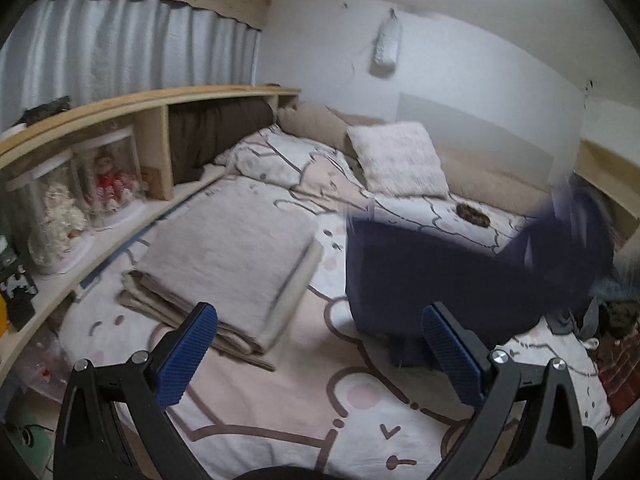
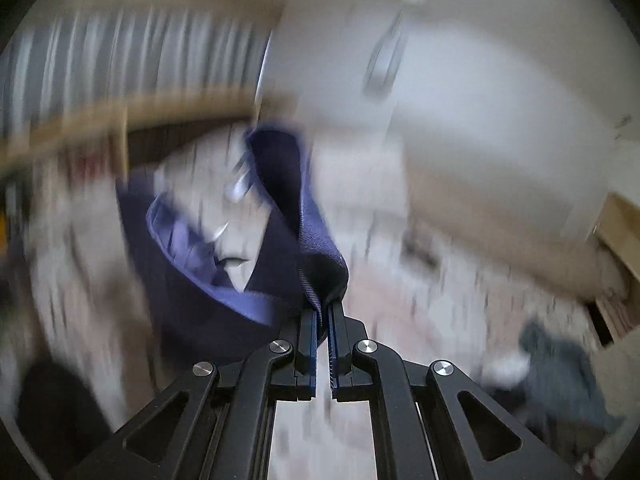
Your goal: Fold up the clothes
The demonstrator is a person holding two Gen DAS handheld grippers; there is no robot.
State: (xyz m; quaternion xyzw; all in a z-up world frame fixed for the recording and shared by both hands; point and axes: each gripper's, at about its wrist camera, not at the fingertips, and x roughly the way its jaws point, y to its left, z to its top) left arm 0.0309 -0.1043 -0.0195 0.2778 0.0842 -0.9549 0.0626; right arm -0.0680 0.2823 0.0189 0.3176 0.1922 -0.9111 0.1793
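A dark navy garment point(image 1: 432, 276) hangs and drapes over the bed at the right, blurred by motion, its right end lifted. My left gripper point(image 1: 320, 320) is open and empty above the bed sheet, just left of the garment's lower edge. My right gripper point(image 2: 323, 312) is shut on a ribbed edge of the navy garment point(image 2: 304, 216), which hangs to the left from the closed jaws. The right wrist view is heavily blurred.
A folded beige blanket point(image 1: 232, 256) lies on the patterned bed sheet point(image 1: 280, 408) at the left. A fluffy pillow point(image 1: 400, 160) sits at the back. A wooden shelf point(image 1: 120, 108) with dolls runs along the left. More clothes point(image 1: 612, 328) are piled at the right edge.
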